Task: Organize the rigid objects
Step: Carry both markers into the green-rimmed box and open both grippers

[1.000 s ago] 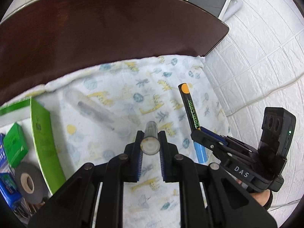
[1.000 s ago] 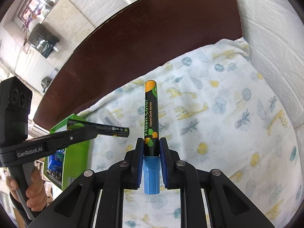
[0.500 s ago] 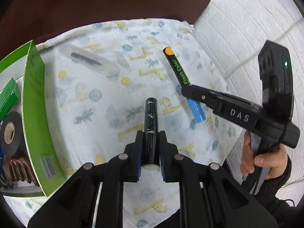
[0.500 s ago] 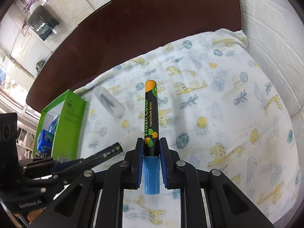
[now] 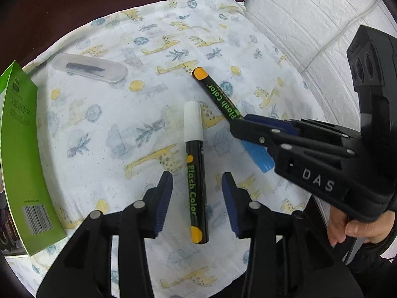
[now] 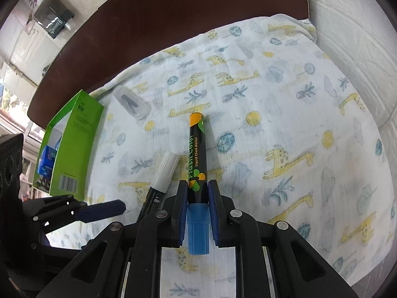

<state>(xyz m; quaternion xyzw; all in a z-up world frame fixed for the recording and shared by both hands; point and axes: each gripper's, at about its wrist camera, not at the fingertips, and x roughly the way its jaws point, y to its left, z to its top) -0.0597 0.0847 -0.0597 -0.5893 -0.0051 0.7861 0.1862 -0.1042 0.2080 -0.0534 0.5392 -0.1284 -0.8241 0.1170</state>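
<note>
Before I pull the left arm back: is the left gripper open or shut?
Open. The left gripper has its jaws spread, and the white-capped marker lies untouched between them on the cloth.

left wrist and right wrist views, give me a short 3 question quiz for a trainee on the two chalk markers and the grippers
1. True or false: the left gripper is shut on the black white-capped chalk marker.
2. Which gripper holds the black blue-capped chalk marker? A) left B) right C) neither
3. Fill in: the clear plastic oblong case lies on the giraffe-print ____, near the green cardboard box.

Key
1. False: its jaws stand apart, and the marker lies on the cloth between them.
2. B: the right gripper clamps it near the blue cap.
3. cloth
</note>
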